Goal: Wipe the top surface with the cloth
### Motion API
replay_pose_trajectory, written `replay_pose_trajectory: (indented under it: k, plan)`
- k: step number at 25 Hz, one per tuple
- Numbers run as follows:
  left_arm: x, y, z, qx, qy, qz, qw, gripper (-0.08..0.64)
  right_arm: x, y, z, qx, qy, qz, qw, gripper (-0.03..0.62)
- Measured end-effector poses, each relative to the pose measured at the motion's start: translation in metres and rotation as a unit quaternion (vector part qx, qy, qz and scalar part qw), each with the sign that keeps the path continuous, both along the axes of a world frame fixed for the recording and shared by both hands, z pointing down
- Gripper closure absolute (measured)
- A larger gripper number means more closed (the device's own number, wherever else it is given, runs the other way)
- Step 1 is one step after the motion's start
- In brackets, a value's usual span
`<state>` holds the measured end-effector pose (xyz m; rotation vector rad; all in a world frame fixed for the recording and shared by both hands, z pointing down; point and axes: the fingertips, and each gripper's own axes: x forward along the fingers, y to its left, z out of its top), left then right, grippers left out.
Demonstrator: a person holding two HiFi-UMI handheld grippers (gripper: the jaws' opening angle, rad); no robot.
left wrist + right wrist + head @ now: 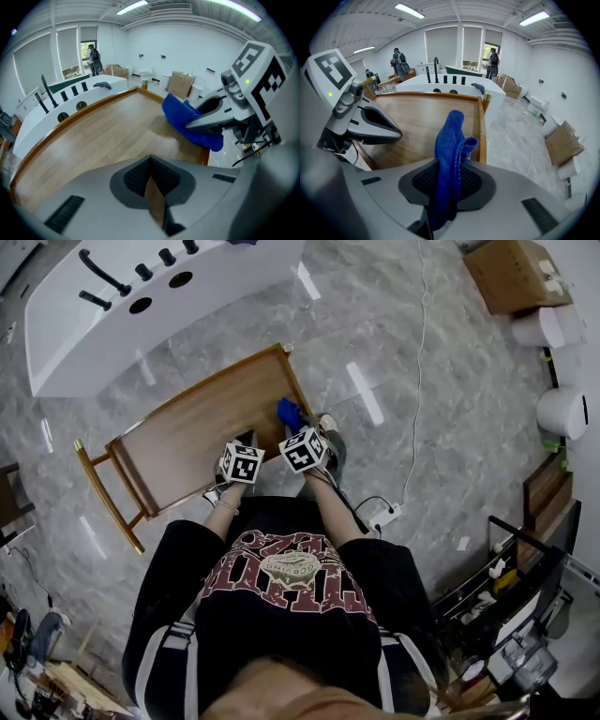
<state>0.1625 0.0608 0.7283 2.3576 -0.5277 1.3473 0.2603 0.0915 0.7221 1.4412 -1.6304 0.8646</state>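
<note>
The wooden table top [178,442] lies in front of me, with a raised rim. A blue cloth [289,413] hangs over the table's right edge, pinched in my right gripper [294,426]. In the right gripper view the jaws are shut on the cloth [450,150], which stands up between them above the wood [422,119]. My left gripper [246,441] hovers over the table's near edge, just left of the right one. Its jaws are shut with nothing in them [152,187]. The left gripper view shows the cloth [187,119] over the wood [103,136].
A white counter [112,306] with black handles and holes stands beyond the table. A cardboard box [511,273] and white pots sit at the far right. A white cable [418,381] runs over the floor to a power strip [386,515]. People [399,61] stand far off.
</note>
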Motion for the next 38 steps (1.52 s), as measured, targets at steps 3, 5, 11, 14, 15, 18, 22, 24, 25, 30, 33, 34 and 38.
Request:
replay_pose_trajectory:
  k: [3,5,11,14,15,18,22,24,25,30,33,34,38]
  plan:
    - [0.005,0.001,-0.002,0.001,0.003,0.005,1.0000,0.512,0.004,0.002,-0.001,-0.001,0.013,0.012,1.000,0.502]
    - [0.008,0.003,-0.003,-0.001,0.005,0.007,1.0000,0.512,0.005,0.004,-0.002,-0.001,0.014,0.020,1.000,0.502]
    - [0.010,0.000,-0.004,-0.011,0.011,-0.001,0.9999,0.512,0.008,0.001,-0.002,-0.002,0.009,0.031,0.999,0.502]
    - [0.004,-0.001,-0.006,-0.012,0.011,-0.008,0.9998,0.512,0.007,0.002,-0.001,0.001,0.002,0.045,0.999,0.502]
    - [0.002,-0.001,-0.007,-0.011,0.012,-0.012,0.9998,0.512,0.007,0.004,-0.001,0.001,0.000,0.048,0.999,0.502]
    - [-0.006,-0.004,-0.011,-0.007,0.016,-0.034,0.9993,0.512,0.010,0.004,-0.002,0.000,0.000,0.048,0.999,0.502]
    - [-0.025,-0.011,-0.014,-0.004,0.018,-0.066,0.9976,0.512,0.008,0.003,-0.003,-0.005,-0.003,0.055,0.998,0.502]
    - [-0.034,-0.014,-0.015,-0.005,0.020,-0.081,0.9965,0.512,0.006,0.003,-0.004,-0.010,0.000,0.052,0.999,0.502]
    - [-0.038,-0.015,-0.016,-0.004,0.021,-0.088,0.9959,0.512,0.005,0.003,-0.005,-0.011,0.002,0.050,0.999,0.502]
    - [-0.052,-0.024,-0.025,0.006,0.030,-0.120,0.9922,0.512,0.004,0.001,-0.006,-0.019,0.013,0.048,0.999,0.502]
    - [-0.060,-0.025,-0.030,0.023,0.028,-0.112,0.9930,0.512,0.003,-0.002,-0.006,-0.025,0.021,0.050,0.998,0.502]
    - [-0.064,-0.025,-0.032,0.027,0.028,-0.112,0.9930,0.512,0.001,-0.004,-0.007,-0.026,0.019,0.049,0.998,0.502]
    - [-0.077,-0.024,-0.040,0.032,0.037,-0.129,0.9904,0.512,-0.016,-0.015,-0.010,-0.020,-0.006,0.036,0.999,0.502]
